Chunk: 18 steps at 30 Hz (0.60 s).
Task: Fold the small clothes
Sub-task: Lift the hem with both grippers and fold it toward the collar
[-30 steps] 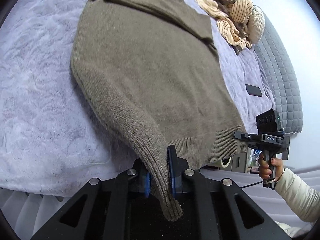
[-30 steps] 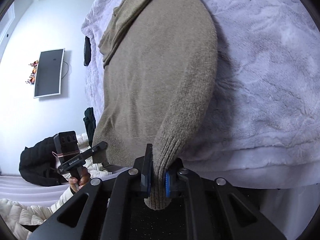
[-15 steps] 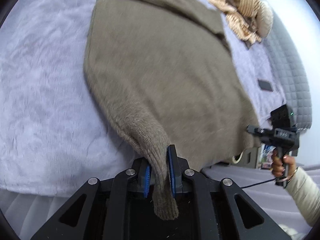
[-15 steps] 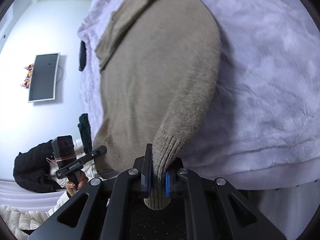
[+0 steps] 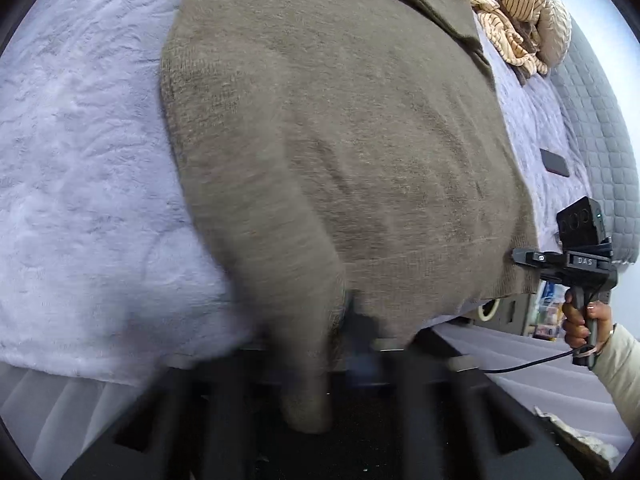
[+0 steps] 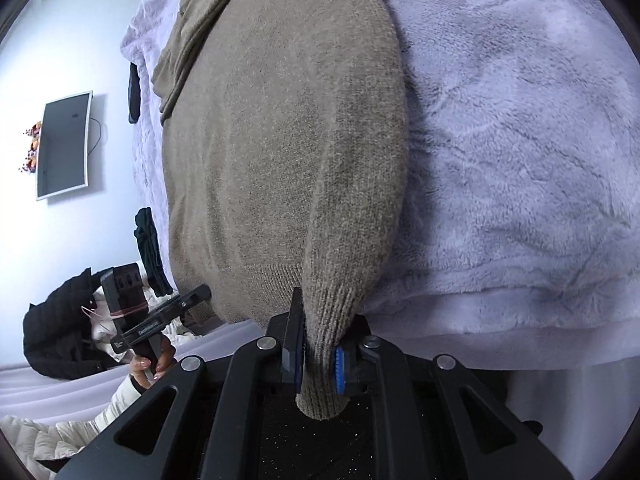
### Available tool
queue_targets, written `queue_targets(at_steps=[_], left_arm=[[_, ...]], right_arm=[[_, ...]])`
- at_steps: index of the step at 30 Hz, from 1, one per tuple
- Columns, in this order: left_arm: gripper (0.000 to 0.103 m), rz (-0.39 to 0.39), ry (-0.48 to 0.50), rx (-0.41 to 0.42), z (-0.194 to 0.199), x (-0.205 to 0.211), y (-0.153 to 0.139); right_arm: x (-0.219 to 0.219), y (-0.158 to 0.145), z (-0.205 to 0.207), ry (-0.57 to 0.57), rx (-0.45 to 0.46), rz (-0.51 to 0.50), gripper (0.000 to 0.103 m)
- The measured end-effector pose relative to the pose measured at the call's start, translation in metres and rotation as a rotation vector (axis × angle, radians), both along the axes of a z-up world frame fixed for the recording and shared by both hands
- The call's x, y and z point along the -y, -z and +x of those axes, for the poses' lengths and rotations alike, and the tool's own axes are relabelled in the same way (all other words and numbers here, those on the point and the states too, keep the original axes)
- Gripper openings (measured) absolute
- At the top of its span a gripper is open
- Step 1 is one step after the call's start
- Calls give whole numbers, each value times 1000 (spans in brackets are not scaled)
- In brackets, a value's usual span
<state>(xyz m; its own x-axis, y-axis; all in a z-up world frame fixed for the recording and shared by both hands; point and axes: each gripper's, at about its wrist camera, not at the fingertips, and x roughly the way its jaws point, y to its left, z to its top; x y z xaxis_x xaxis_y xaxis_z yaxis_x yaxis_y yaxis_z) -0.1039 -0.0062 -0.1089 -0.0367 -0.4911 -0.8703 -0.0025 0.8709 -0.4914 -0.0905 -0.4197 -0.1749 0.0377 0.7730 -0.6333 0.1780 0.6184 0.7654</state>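
Note:
An olive-brown knit sweater (image 5: 340, 140) (image 6: 280, 140) lies spread on a lilac fleece blanket (image 5: 80, 160). My left gripper (image 5: 316, 340) is blurred at the bed's near edge, shut on the cuff end of one sleeve (image 5: 280, 260), which hangs out behind the jaws. My right gripper (image 6: 318, 356) pinches the ribbed cuff of the other sleeve (image 6: 360, 220) between its blue pads (image 6: 339, 364); its jaws are opening slightly, with the cuff still filling the gap. Each gripper also shows in the other's view, the right gripper (image 5: 568, 264) and the left gripper (image 6: 160, 320) each held in a hand.
A pile of striped tan clothes (image 5: 512, 8) sits at the far corner by a grey quilted headboard (image 5: 600, 140). A dark phone (image 5: 554, 162) lies on the blanket. A wall screen (image 6: 64, 144) and a black jacket (image 6: 52, 332) are beyond the bed.
Both grippers have sunk toward the bed's edge with the sleeves still in them, so the sweater fills more of each view. The left wrist view is now motion-blurred.

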Motion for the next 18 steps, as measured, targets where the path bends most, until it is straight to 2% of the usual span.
queue_targets(at_steps=[3,9,13,18], left_arm=[[8,-23,-10,56,-2,-2,-12],[8,-101,-53,179,12,-9,-62],[8,-136,-70,246,35,-17,-89],[8,-141,-90,309,73,-23,-114]], right_arm=[[0,-10,-1,9,36,26,11],[2,-40,3,78,124,125,10],[4,-70,16,131,202,175,10],[5,-108,46,162,302,212,10]])
